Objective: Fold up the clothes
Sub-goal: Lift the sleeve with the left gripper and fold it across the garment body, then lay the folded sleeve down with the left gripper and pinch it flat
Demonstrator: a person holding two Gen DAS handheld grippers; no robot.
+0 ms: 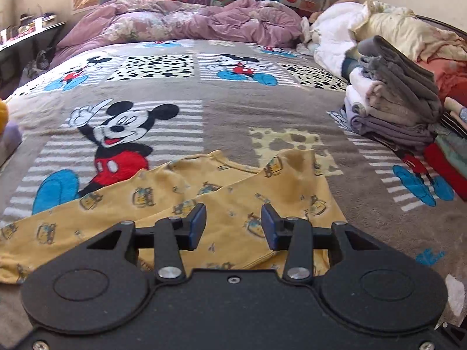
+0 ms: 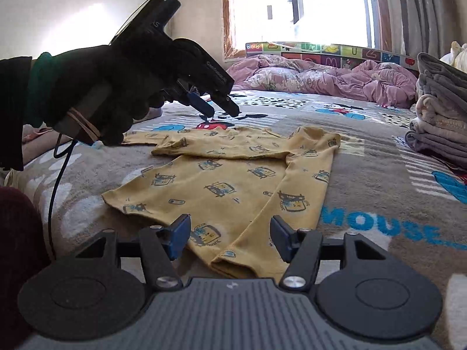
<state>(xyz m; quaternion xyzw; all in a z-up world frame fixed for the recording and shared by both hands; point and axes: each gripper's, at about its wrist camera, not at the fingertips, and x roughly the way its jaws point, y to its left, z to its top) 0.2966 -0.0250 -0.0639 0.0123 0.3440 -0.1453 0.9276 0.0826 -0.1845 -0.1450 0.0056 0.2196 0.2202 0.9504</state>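
A small yellow long-sleeved shirt [image 2: 221,175] with a blue print lies flat on the Mickey Mouse blanket [image 2: 379,157], both sleeves folded across its body. In the left wrist view the shirt [image 1: 175,201] lies just beyond my left gripper [image 1: 233,221], which is open and empty above it. My right gripper [image 2: 230,236] is open and empty, low over the shirt's near sleeve cuff and hem. The left gripper [image 2: 223,112] also shows in the right wrist view, held in a black-gloved hand above the shirt's far edge.
A stack of folded grey and beige clothes [image 1: 400,99] stands at the right of the bed, also in the right wrist view [image 2: 440,113]. A crumpled pink duvet [image 1: 181,20] lies at the head. More piled clothes [image 1: 408,32] lie far right.
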